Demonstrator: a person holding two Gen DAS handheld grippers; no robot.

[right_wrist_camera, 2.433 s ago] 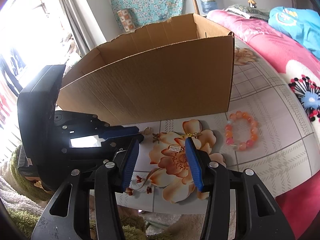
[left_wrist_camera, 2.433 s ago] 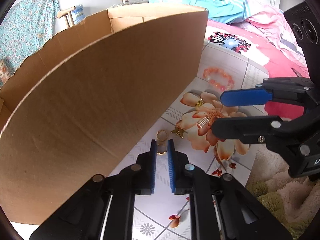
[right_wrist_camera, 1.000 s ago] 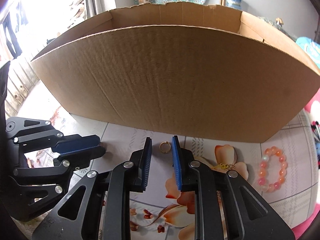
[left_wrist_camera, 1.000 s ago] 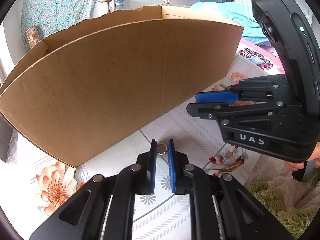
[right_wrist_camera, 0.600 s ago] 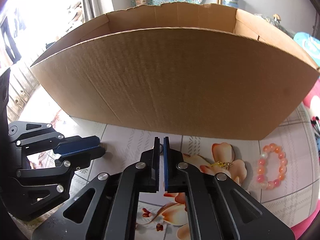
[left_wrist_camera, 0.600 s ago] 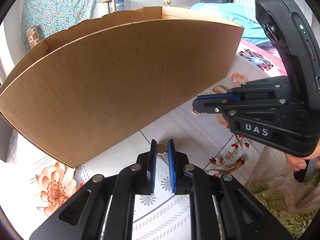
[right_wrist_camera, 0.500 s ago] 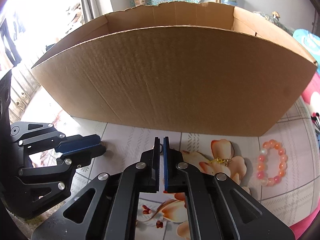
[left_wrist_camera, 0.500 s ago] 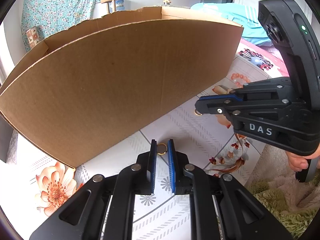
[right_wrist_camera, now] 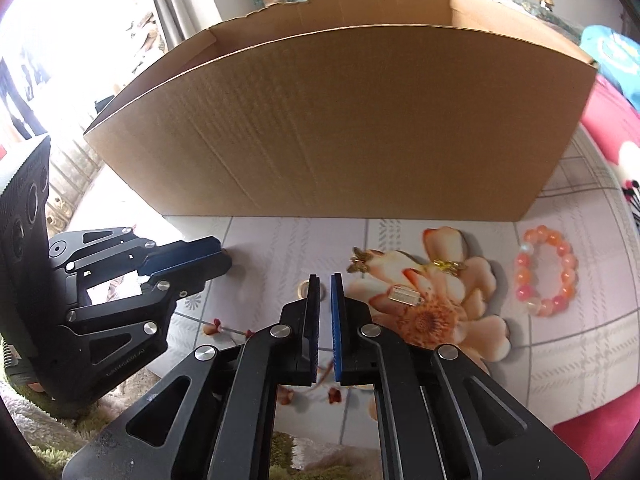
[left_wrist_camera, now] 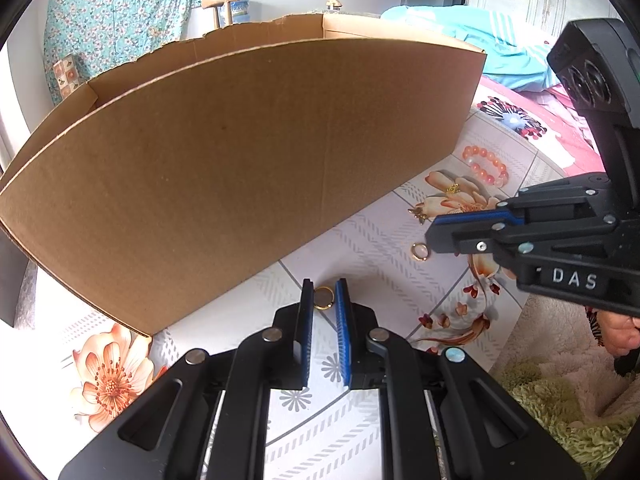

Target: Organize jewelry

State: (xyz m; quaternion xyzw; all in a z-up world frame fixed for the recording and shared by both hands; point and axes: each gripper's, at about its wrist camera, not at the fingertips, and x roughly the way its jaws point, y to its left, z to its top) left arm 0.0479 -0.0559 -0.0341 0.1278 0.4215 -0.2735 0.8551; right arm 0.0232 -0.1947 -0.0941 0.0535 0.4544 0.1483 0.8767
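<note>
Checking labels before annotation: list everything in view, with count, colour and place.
cardboard box: 1, brown, back of the table, open top
bead bracelet: 1, orange-pink, by the box's right corner
butterfly charm: 1, gold, on the printed flower
chain piece: 1, gold, on the same flower
rectangular clip: 1, silvery, flower's centre
loose ring: 1, gold, on the cloth beside the right gripper's tip
held ring: 1, gold, between the left pads
tablecloth: 1, pale floral
rug: 1, green, shaggy, below the table edge
left gripper: black and blue, shut on held ring
right gripper: black and blue, shut, empty
hand: 1, behind the right gripper
</note>
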